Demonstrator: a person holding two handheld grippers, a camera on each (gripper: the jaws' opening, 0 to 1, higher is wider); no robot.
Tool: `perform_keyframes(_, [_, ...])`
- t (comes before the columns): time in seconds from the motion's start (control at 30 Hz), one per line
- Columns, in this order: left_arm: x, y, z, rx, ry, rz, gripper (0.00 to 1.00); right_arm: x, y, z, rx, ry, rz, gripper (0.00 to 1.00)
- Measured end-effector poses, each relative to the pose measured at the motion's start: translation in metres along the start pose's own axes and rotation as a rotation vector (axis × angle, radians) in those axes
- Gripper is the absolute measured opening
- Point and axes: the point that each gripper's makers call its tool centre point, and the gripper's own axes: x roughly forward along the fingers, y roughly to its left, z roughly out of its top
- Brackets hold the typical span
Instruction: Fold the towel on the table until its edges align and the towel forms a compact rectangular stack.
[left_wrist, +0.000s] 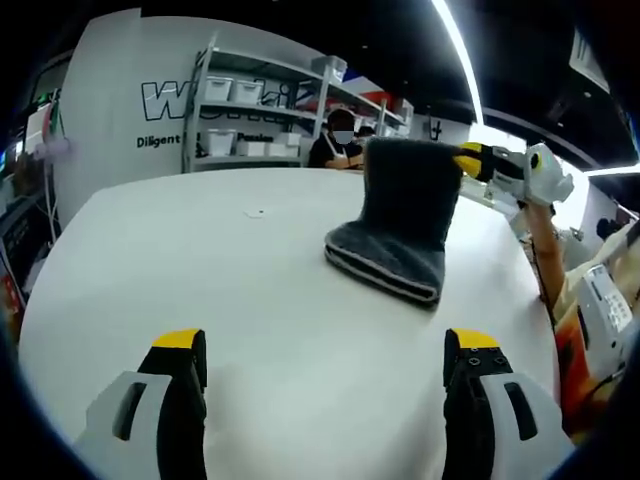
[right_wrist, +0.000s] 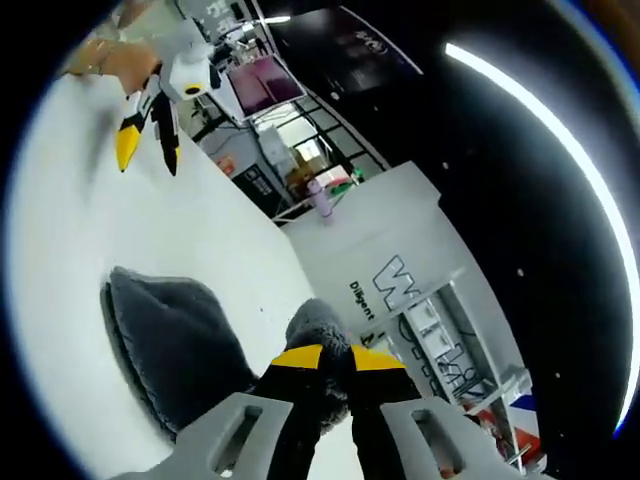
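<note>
A dark grey towel (left_wrist: 395, 245) lies partly folded on the white table (left_wrist: 200, 270), right of the middle. One end of it stands lifted upright, pinched at its top corner by my right gripper (left_wrist: 470, 160), which comes in from the right. In the right gripper view, that gripper (right_wrist: 337, 358) is shut on the towel's raised edge (right_wrist: 315, 325), and the rest of the towel (right_wrist: 175, 345) hangs down to the table. My left gripper (left_wrist: 325, 345) is open over bare tabletop, well short of the towel; it is seen again far off (right_wrist: 145, 130), jaws apart.
Behind the table (right_wrist: 60, 200) stand a metal shelf (left_wrist: 250, 110) with white bins and a white wall with lettering. A person (left_wrist: 340, 145) sits beyond the far edge. A hand (right_wrist: 110, 60) holds the left gripper. Equipment (left_wrist: 605, 300) sits off the table's right side.
</note>
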Motion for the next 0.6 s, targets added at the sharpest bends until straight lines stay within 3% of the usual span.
perform_keyframes(0.3, [-0.001, 0.001, 0.001, 0.001, 0.001, 0.001, 0.97, 0.004, 0.054, 0.033, 0.006, -0.081, 0.186, 0.04])
perform_keyframes(0.6, [0.0, -0.002, 0.0, 0.002, 0.003, -0.001, 0.97, 0.008, 0.088, 0.045, 0.069, -0.116, 0.28, 0.04])
